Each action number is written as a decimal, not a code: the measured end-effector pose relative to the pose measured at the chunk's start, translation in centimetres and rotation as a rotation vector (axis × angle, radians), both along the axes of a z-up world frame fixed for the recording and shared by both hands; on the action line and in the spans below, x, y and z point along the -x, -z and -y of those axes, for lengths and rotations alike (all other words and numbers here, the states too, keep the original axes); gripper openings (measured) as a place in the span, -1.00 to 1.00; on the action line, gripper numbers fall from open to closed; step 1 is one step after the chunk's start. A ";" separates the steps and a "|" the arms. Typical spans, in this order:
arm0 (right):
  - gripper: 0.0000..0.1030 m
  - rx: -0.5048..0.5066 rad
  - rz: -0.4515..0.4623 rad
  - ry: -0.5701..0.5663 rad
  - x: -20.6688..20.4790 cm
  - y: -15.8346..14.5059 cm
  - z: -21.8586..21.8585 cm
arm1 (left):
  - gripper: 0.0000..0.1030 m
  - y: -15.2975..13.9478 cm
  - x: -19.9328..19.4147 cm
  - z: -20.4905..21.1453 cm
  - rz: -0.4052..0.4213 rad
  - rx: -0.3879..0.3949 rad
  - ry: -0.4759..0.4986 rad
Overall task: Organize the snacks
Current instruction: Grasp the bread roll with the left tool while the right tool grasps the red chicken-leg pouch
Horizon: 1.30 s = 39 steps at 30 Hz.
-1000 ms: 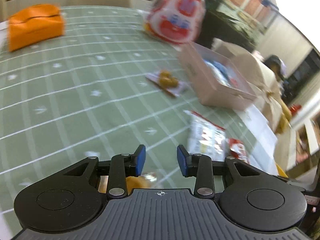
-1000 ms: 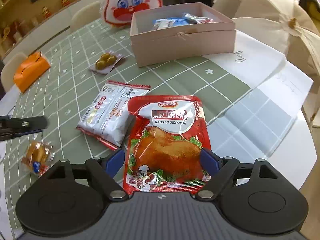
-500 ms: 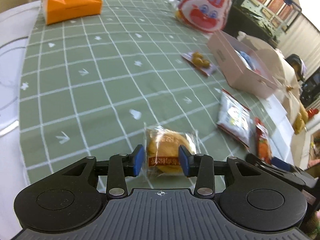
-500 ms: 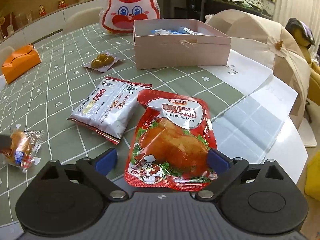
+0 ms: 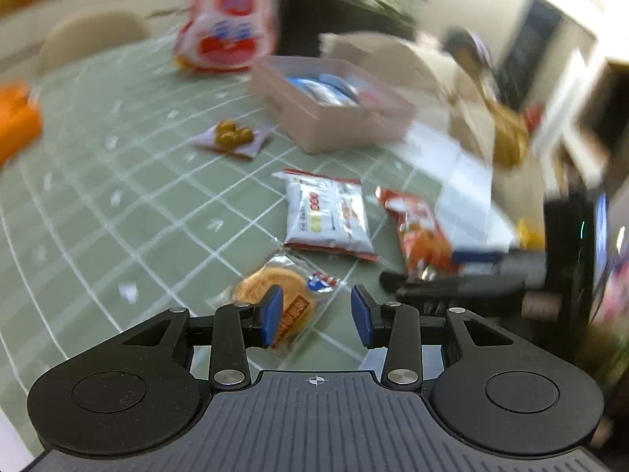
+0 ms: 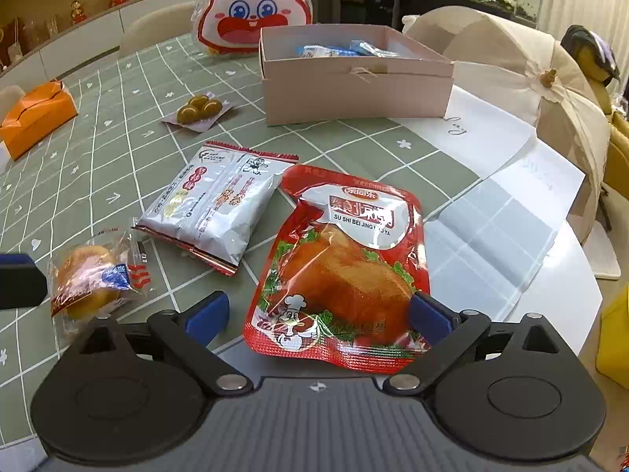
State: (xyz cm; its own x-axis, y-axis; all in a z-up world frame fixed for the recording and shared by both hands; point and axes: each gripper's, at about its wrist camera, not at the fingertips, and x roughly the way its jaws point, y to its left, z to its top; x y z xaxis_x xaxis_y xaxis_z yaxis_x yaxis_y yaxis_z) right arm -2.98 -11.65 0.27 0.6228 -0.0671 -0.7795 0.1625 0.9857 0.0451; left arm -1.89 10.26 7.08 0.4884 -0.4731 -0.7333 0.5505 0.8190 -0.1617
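A clear-wrapped round bun (image 5: 271, 289) lies on the green checked tablecloth (image 5: 118, 196). My left gripper (image 5: 316, 316) hovers over it, open. Its left pad overlaps the bun and its right pad is clear of it. A red roast-chicken packet (image 6: 342, 271) lies flat between the wide jaws of my right gripper (image 6: 316, 310), which is open; the left pad stands apart from the packet. A silver-white snack packet (image 6: 214, 208) lies between the bun (image 6: 84, 279) and the red packet. The pink box (image 6: 354, 90) behind holds blue-wrapped snacks.
A small pack of green olives (image 6: 198, 108) lies in front of a big rabbit-face bag (image 6: 251, 8). An orange box (image 6: 37, 114) sits far left. White paper sheets (image 6: 491, 212) cover the table's right side, with draped chairs (image 6: 511, 63) beyond.
The left view has swung right and blurred; the bun, between the left pads half a second ago, now sits toward the left pad. The right jaws have widened around the red packet.
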 end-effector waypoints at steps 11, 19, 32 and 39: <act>0.94 -0.004 -0.016 -0.036 0.0 -0.1 0.4 | 0.03 2.5 -1.0 3.3 0.037 -0.227 0.149; 1.00 0.001 -0.010 -0.036 0.0 0.0 0.4 | 0.05 2.3 -1.2 2.6 0.023 -0.165 0.134; 1.00 0.007 0.024 -0.055 0.7 0.2 0.5 | 0.06 2.7 -3.7 3.5 0.011 -0.197 0.056; 1.00 0.012 0.058 -0.050 1.3 0.4 0.3 | 0.48 3.1 -3.2 4.5 0.009 -0.199 0.131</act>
State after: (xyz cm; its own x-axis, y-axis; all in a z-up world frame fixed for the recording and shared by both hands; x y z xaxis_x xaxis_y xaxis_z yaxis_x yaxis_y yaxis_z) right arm -4.24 -11.97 -0.12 0.6694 -0.0442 -0.7416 0.1110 0.9930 0.0409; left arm 1.28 5.73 4.01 0.4392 -0.3795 -0.8143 0.6551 0.7556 0.0012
